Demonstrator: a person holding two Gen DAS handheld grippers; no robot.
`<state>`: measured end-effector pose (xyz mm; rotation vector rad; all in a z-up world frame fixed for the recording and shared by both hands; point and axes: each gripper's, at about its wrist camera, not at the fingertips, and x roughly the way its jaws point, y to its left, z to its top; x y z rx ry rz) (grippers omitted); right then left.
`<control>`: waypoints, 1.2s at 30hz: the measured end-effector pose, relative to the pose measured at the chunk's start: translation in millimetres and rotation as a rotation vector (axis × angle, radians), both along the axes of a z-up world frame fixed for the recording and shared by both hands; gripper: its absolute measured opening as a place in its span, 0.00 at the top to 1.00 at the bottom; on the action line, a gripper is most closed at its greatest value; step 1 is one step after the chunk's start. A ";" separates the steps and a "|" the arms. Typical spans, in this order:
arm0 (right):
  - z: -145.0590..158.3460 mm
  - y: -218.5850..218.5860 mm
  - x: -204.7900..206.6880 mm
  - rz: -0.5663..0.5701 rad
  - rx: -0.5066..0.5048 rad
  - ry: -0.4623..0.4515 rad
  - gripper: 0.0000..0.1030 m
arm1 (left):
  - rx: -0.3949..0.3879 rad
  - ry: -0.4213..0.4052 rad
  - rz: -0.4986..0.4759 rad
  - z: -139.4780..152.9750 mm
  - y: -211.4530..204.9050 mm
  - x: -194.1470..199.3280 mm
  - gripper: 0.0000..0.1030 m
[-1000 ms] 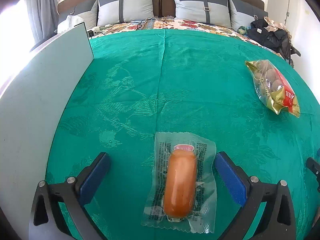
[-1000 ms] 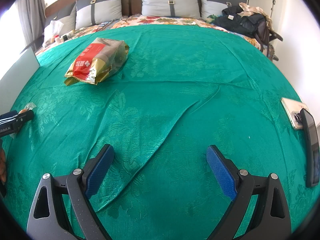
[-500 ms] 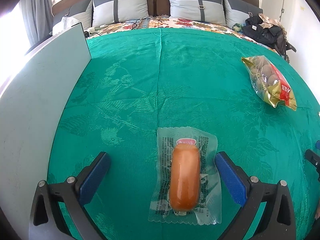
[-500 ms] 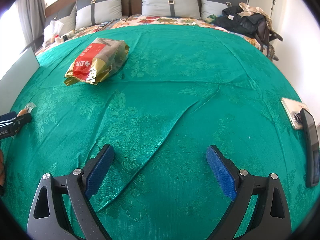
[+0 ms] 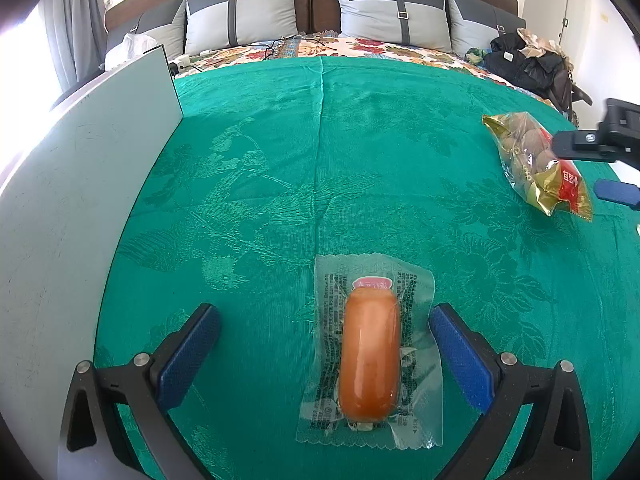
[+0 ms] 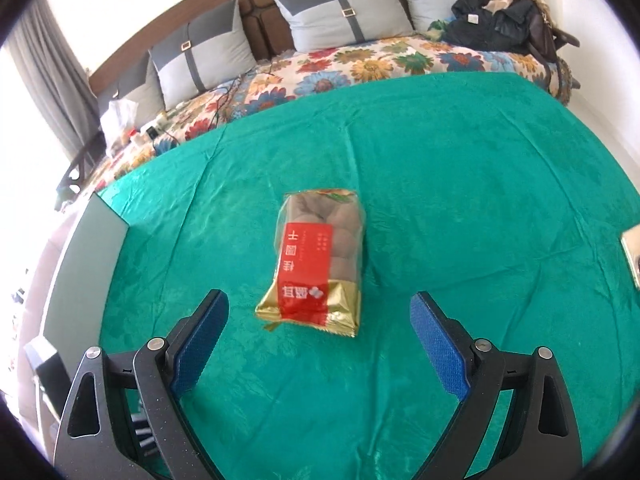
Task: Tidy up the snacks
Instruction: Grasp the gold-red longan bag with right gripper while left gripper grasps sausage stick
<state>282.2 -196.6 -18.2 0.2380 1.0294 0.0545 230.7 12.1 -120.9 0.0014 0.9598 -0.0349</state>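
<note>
Here the main risk, as I judge it, is with the thin clear wrapper of the sausage packet (image 5: 370, 354): the left gripper (image 5: 325, 344) has its two blue pads spread wide with nothing between them but the packet, and the packet lies much nearer to the right pad than to the left one, so if the jaws close from this position one pad may push the packet sideways on the green bedcover (image 5: 360, 168), or pinch only the loose plastic edge, which could slip out. The sausage lies flat, low in the left wrist view, and its long axis runs along the gripper's forward direction, with the red label end pointing away toward the pillows (image 5: 394, 12); closing across its short width seems suitable. The right gripper (image 6: 319, 328) is also wide open and holds nothing. The red and gold snack bag (image 6: 318, 260) lies flat on the bedcover just ahead of its fingertips, roughly centred between them, with its long axis also pointing away, slightly leaned, the gold sealed end nearest and the clear end far. This bag looks puffy and smooth, so a grip on the thin sealed end alone could slide off, and a hard squeeze might crush the round pieces inside.
</note>
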 end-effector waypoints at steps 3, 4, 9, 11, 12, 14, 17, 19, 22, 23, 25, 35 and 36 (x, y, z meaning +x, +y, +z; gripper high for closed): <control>-28.9 15.2 31.4 -0.006 -0.065 0.094 0.09 | 0.000 0.000 0.000 0.2 0.1 0.0 0.00; -38.2 17.7 36.8 0.017 -0.063 0.125 0.11 | -0.001 0.000 0.000 0.2 0.1 0.0 0.00; -39.5 10.5 26.8 0.094 -0.027 0.080 0.36 | 0.000 -0.001 0.000 0.7 -0.1 -0.1 0.00; -38.7 6.6 12.1 0.133 -0.041 0.074 0.36 | -0.001 -0.001 0.000 0.6 -0.1 -0.3 0.00; -37.9 5.0 2.2 0.151 -0.045 0.066 0.36 | -0.001 -0.001 0.000 0.6 -0.1 -0.3 0.00; -37.3 1.7 -21.0 0.188 -0.048 0.056 0.36 | -0.001 -0.001 0.000 0.6 0.0 -0.3 0.00; -36.1 1.1 -62.5 0.252 -0.063 0.034 0.36 | 0.000 -0.001 0.000 0.6 0.0 -0.3 0.00; -37.4 1.5 -91.7 0.286 -0.069 0.008 0.36 | 0.000 -0.001 0.000 0.6 0.0 -0.4 0.00; -40.6 -2.1 -131.9 0.291 -0.107 -0.056 0.36 | 0.004 -0.001 0.000 0.8 -0.1 -0.8 0.00; -41.3 -0.6 -138.5 0.298 -0.128 -0.067 0.36 | 0.002 0.001 -0.002 0.9 0.3 -0.9 0.00; -41.5 2.0 -139.1 0.311 -0.141 -0.066 0.33 | 0.006 0.025 -0.040 1.7 0.2 -0.5 0.00; -41.9 6.7 -138.5 0.323 -0.148 -0.043 0.20 | 0.015 0.112 -0.206 14.9 -15.1 -10.5 0.42; -41.0 4.8 -137.8 0.318 -0.131 -0.035 0.20 | 0.020 0.107 -0.211 16.9 -19.1 -12.2 0.50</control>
